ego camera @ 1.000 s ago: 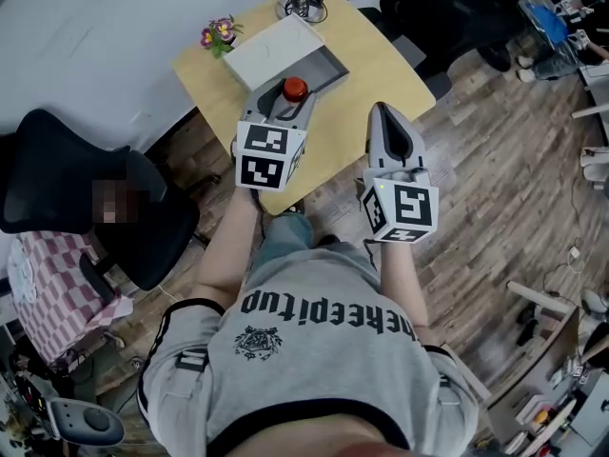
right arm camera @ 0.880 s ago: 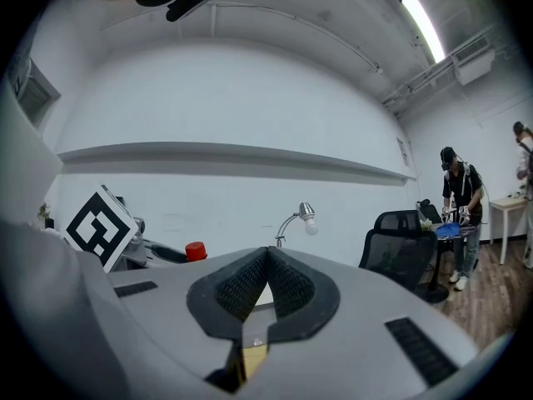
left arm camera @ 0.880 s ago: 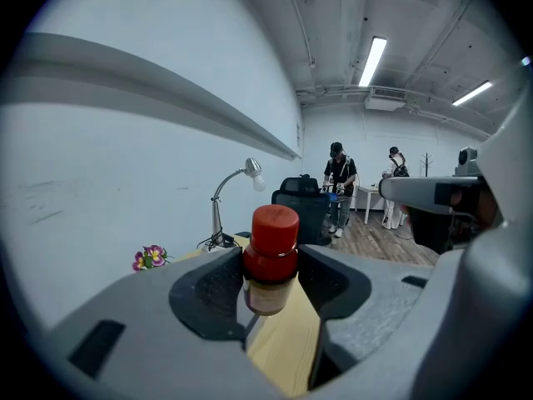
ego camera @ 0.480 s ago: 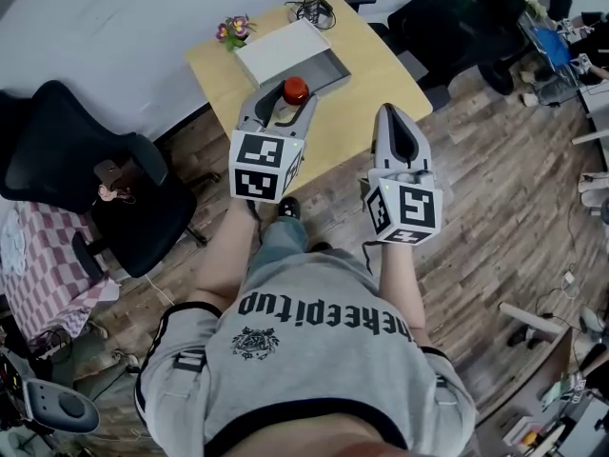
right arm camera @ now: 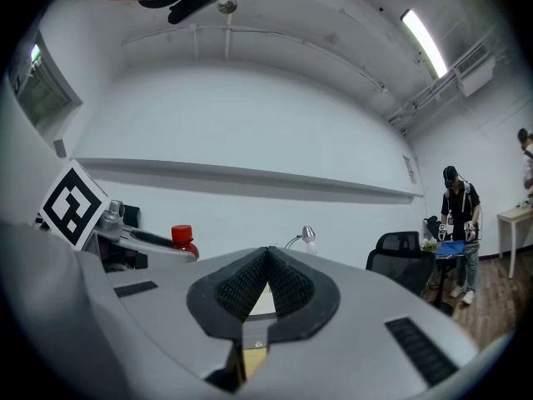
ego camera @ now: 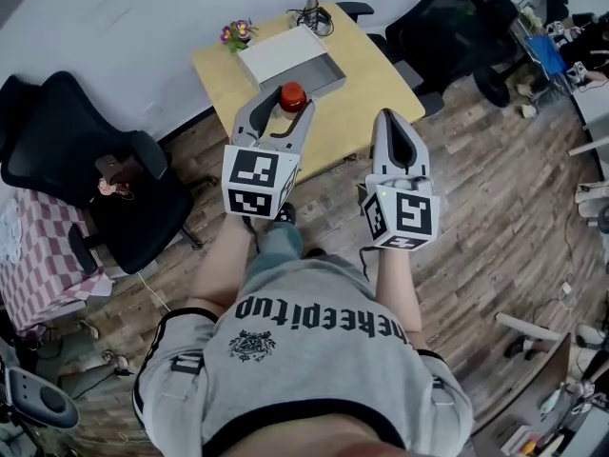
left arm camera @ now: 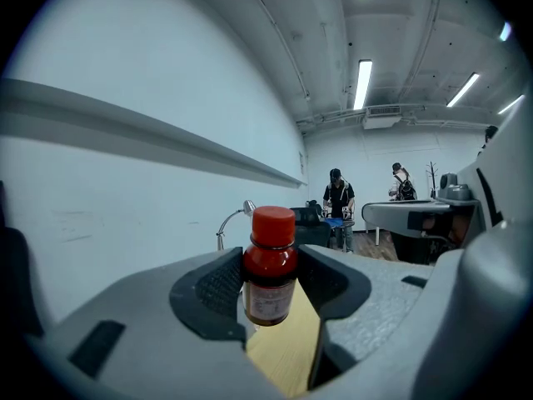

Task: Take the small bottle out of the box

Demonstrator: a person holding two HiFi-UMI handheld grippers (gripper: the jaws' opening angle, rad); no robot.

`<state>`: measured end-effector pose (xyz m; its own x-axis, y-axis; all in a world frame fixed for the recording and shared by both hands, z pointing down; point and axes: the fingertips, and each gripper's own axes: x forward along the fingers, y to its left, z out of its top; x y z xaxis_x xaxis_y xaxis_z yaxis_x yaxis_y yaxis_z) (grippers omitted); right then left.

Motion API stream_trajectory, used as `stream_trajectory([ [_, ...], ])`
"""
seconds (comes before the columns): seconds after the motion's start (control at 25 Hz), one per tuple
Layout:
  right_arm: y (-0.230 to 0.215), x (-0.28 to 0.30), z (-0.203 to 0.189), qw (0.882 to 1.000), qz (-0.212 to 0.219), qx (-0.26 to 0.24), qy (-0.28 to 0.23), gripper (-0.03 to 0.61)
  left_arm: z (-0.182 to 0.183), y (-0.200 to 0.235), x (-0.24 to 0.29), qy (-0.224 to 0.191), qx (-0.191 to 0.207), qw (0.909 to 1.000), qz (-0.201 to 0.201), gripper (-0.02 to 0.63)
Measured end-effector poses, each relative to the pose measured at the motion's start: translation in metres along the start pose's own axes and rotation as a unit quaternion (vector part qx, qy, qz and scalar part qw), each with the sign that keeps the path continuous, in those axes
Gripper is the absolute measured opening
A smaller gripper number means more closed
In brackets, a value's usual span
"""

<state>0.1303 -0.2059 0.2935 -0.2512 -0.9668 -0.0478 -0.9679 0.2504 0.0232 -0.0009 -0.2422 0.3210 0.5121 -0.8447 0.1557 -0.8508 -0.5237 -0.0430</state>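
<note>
Left gripper view: bottle (left arm camera: 269,267) between jaws

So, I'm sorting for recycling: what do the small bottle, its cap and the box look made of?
The small bottle: glossy dark red body with highlights, glass or hard plastic, can't tell which; paper-looking label. Its cap: smooth red, likely plastic. The box: flat matte white panels, probably cardboard.

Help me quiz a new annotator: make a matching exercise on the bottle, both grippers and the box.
1 small bottle
2 left gripper
3 right gripper
4 box

A jaws together, nothing between them
B on the wooden table
C red cap
D jaws clamped on the small bottle

Pairs: 1-C, 2-D, 3-A, 4-B.
</note>
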Motion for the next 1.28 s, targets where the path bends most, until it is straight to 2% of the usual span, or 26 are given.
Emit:
stream_trajectory([
  [0.56, -0.012, -0.055, 0.017, 1.000, -0.016, -0.018, -0.020, 0.002, 0.025, -0.041, -0.044, -0.047, -0.004, 0.9988, -0.013, 0.209],
  [1.28, -0.022, -0.088, 0.026, 0.998, -0.042, -0.014, -0.036, 0.002, 0.041, -0.056, -0.066, -0.082, -0.013, 0.9964, -0.016, 0.207],
])
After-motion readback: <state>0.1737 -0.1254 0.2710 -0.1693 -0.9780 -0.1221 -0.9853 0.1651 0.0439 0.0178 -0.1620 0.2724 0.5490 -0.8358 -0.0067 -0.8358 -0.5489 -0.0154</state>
